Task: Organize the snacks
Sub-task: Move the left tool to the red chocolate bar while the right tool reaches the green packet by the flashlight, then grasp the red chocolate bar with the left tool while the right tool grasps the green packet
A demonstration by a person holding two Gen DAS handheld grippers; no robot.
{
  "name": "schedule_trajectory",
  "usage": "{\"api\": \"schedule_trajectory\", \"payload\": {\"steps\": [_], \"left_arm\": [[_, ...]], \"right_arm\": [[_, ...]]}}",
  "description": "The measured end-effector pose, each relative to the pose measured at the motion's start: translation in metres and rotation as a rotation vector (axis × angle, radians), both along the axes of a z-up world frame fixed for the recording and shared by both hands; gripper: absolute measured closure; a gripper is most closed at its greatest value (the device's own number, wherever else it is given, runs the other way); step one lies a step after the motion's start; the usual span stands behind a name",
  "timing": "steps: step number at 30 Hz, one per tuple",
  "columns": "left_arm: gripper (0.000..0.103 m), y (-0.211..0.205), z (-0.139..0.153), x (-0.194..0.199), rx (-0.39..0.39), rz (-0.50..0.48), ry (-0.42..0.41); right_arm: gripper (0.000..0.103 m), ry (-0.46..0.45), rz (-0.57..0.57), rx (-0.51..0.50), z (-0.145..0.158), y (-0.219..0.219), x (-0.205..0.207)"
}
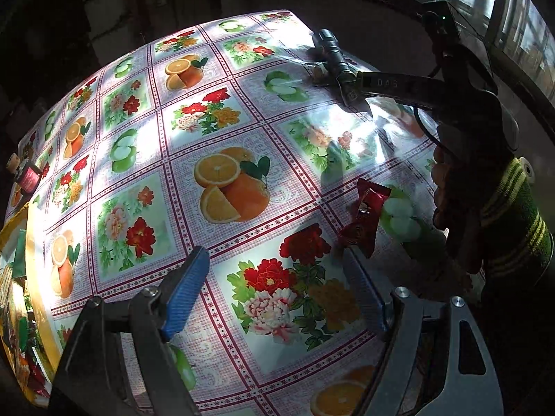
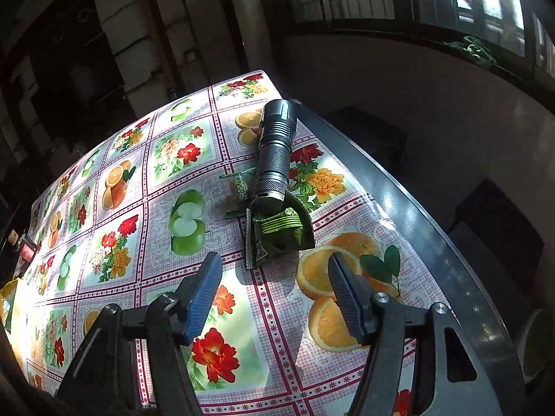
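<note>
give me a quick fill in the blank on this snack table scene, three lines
1. The flashlight rests one end on a ____ snack packet.
2. Near the left tool lies a snack in a ____ wrapper.
3. Both the left tool and the right tool have jaws standing ____.

Missing words: green; red; open

Glossy tablecloth (image 2: 215,187), knurled metal flashlight (image 2: 272,159)

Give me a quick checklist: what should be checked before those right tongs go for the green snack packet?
1. Right tongs open: ok.
2. Tongs empty: ok.
3. Green packet ahead, between the finger lines: ok.
4. Flashlight clear of packet: not ok, its tail end rests against the packet's far edge.
5. Left tongs out of the way: ok, they are open near the red packet.
6. Packet sealed: cannot tell.
</note>
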State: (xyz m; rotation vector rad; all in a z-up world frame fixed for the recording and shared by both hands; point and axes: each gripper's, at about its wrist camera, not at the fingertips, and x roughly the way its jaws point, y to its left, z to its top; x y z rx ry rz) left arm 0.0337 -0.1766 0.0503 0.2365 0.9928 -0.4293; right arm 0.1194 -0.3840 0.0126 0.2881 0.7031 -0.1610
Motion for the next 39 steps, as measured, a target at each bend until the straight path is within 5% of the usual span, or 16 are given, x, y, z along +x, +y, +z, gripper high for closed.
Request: {"api": "schedule_trajectory", "payload": {"steps": [6, 14, 15, 17, 19, 22, 23, 30, 39], "left_arm": [[0.024, -0.035, -0.004, 0.01, -0.046, -0.106, 0.012], [0.024, -0.071, -0.021, 0.02, 0.003, -0.167, 0.044], [0.024, -0.074, -0.024, 0.021, 0.015, -0.166, 0.043], [0.025, -0.08, -0.031, 0.022, 0.042, -0.167, 0.047], [0.036, -0.083, -0.038, 0.021, 0.067, -0.165, 0.042], [0.068, -0.08, -0.036, 0.018, 0.054, -0.163, 0.042], [0.083, -0.077, -0.035, 0.019, 0.059, -0.153, 0.042], [0.084, -0.027, -0.033, 0.023, 0.048, -0.02, 0.07], [0.084, 0.063, -0.017, 0.013, 0.07, 0.279, 0.056]], "right_arm": [[0.033, 0.044, 0.043, -0.049, -0.012, 0.001, 0.029], [0.034, 0.047, 0.06, 0.022, -0.017, -0.008, 0.037], [0.035, 0.047, 0.058, 0.017, -0.017, -0.008, 0.037], [0.058, 0.058, 0.064, 0.01, -0.019, -0.007, 0.038], [0.062, 0.06, 0.066, 0.005, -0.019, -0.007, 0.039], [0.067, 0.06, 0.08, 0.003, -0.018, -0.005, 0.04], [0.067, 0.059, 0.084, 0.001, -0.018, -0.004, 0.039], [0.068, 0.033, 0.174, 0.063, -0.017, 0.013, 0.014], [0.068, -0.018, 0.409, 0.139, -0.004, 0.085, -0.048]]}}
